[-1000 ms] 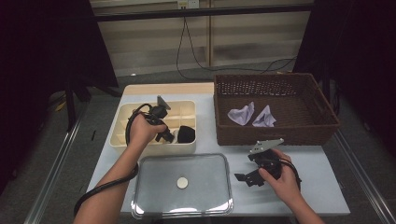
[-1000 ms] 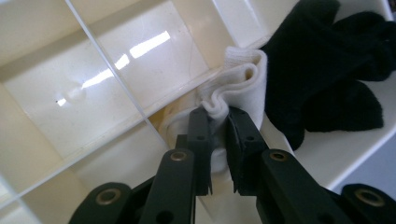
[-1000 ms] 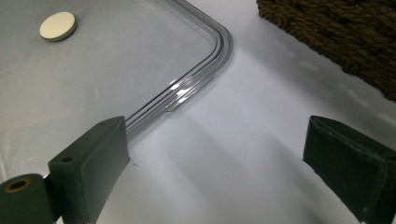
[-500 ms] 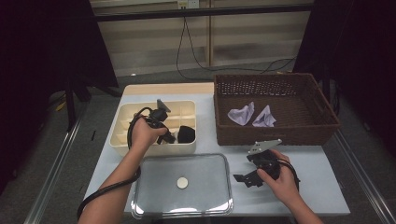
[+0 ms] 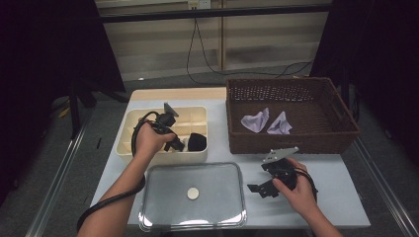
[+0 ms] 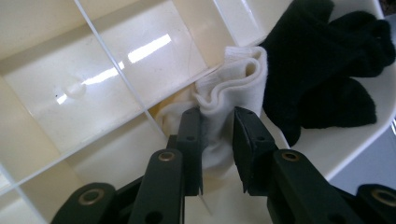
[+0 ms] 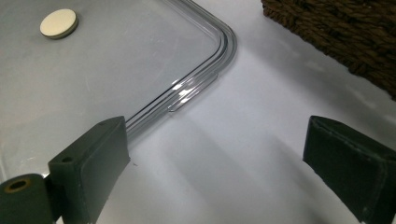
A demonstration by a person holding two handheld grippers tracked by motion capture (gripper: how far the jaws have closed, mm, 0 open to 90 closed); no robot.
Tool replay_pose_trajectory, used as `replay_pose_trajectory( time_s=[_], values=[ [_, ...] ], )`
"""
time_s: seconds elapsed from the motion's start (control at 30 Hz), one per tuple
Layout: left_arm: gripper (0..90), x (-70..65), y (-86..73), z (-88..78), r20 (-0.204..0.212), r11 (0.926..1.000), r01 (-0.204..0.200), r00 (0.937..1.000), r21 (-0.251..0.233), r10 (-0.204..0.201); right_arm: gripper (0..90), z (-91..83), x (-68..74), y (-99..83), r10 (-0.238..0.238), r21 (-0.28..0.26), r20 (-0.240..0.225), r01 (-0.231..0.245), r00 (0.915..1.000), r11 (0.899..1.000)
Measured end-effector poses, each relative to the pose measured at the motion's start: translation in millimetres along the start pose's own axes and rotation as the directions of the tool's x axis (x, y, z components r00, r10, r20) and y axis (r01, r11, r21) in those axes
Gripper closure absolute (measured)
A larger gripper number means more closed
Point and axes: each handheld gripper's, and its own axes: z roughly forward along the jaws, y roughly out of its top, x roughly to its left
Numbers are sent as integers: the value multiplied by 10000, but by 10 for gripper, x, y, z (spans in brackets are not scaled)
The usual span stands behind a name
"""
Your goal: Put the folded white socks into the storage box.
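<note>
Your left claw has just been opening around the folded white cotton sock, which your high view hides; your right claw gapes, released.

A cream-white sock, ribbed at the cuff and crumpled into soft folds, lies in a compartment at the divided tray's 4 o'clock corner. A bunched black sock touches it at its 2 o'clock side.
</note>
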Motion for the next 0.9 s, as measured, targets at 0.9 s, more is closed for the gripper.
replay_pose_trajectory(
  time_s=[0.9],
  values=[
    [488,-99,-23,-361,140,9984,-127,9998,-551,135,67,2,5,1,-31,58,15,31,10000,10000]
  ],
)
